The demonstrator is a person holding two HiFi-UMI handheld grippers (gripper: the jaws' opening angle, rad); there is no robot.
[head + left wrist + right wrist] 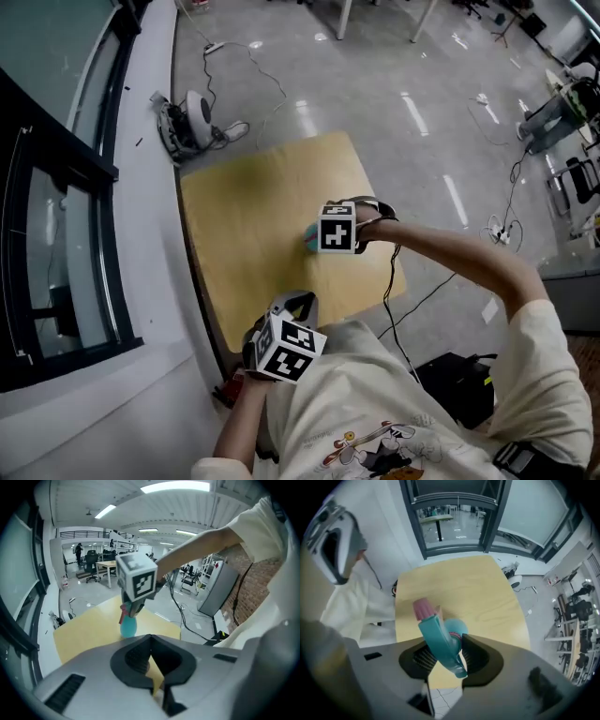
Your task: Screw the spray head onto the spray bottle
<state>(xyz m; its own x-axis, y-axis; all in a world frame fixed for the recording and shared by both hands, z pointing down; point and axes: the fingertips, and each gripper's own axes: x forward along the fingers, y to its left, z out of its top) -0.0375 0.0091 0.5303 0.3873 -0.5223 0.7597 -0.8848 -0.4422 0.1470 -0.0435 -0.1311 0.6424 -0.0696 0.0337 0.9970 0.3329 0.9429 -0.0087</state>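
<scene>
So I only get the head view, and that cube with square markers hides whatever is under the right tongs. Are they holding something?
Observer: Yes. The right gripper view shows the right tongs closed on a teal spray head with a pink nozzle.
Operator: And where's the bottle it belongs to?
Observer: The left gripper view shows the teal spray bottle standing upright on the wooden table, directly beneath those tongs.
Operator: Is the other one helping?
Observer: No. The left gripper view shows the left tongs shut with nothing between them, well back from the bottle.
</scene>
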